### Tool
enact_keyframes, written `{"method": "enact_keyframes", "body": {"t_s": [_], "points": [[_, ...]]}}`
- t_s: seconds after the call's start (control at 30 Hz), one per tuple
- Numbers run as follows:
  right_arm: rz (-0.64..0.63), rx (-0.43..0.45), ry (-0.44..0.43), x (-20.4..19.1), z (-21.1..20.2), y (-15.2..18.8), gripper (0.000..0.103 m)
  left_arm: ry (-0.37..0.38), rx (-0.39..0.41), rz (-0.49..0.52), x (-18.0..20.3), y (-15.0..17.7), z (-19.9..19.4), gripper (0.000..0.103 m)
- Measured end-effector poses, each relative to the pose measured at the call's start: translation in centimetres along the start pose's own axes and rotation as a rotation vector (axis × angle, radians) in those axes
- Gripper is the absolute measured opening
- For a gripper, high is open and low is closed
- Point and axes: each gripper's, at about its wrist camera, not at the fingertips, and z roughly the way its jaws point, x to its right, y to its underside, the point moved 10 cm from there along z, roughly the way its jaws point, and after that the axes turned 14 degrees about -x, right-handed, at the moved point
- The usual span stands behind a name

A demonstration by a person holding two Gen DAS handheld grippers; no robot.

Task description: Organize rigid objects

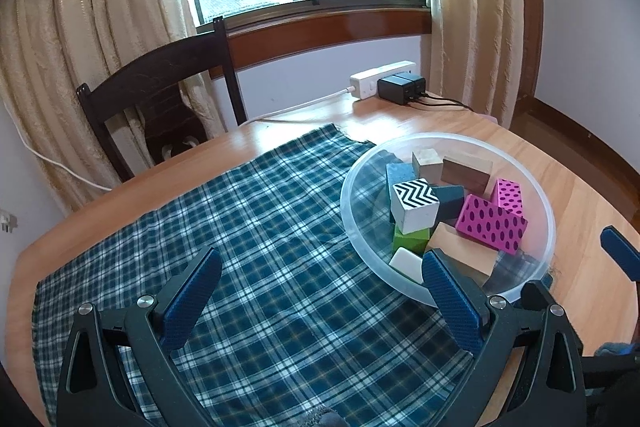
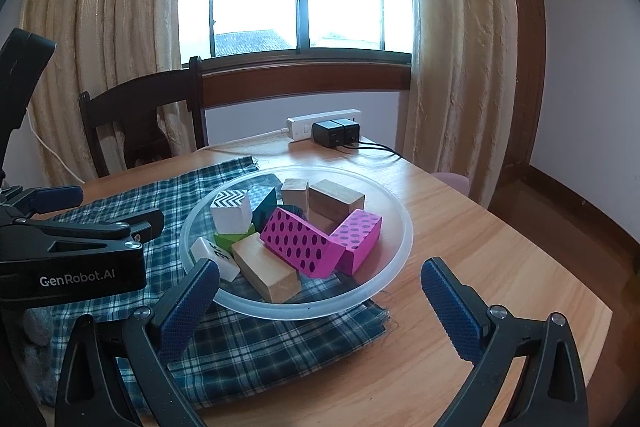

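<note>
Blocks heaped in the clear bowl [image 2: 396, 227]

Both claws gaped wide, holding nothing: left gripper [image 1: 322, 293] hovered at the bowl's 8 o'clock over plaid cloth [image 1: 240, 227], right gripper [image 2: 320, 291] at 6.

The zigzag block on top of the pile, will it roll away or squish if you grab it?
The zigzag block looks like painted wood with flat faces, so it probably stays stiff and won't roll. It leans on other blocks in the clear bowl, so lifting it may shift its neighbours. Its painted sides might be a bit slippery.
</note>
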Motion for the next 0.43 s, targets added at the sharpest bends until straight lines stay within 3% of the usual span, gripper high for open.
{"method": "enact_keyframes", "body": {"t_s": [0.43], "points": [[0.002,-0.023,-0.010,-0.13,0.46,0.24,0.103,0.007,-0.001,0.012,0.20,0.02,0.12,0.101]]}}
